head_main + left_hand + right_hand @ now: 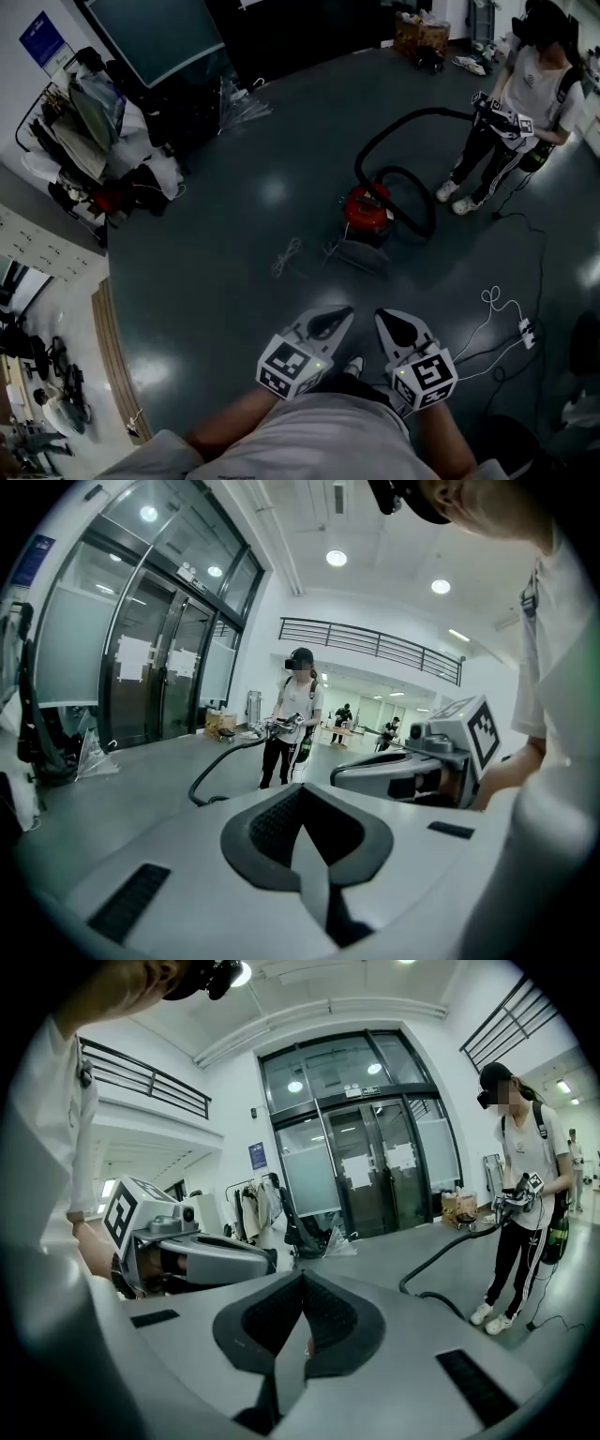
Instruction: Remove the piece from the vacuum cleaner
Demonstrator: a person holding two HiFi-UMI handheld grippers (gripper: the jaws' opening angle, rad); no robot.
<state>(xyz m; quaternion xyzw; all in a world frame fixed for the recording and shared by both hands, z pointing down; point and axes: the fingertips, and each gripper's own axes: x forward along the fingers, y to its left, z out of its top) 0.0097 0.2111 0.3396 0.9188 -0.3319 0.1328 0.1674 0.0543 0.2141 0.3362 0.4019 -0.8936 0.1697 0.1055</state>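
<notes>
Both are clenched on nothing: the left hand-held gripper (330,323) and the right hand-held gripper (397,328) sit side by side, low and close in. Well ahead on the floor (234,244) stands the red vacuum (367,208), its hose (398,127) looping to a second person (530,94).

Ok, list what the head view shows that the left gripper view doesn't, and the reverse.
Head view only: the red canister vacuum cleaner, a white power strip, a loaded clothes rack. Left gripper view only: a railed balcony, round ceiling lights, distant people in the far hall. Both: the black vacuum hose, the standing person in a white top holding it, and the grey left gripper and right gripper, jaws shut.
</notes>
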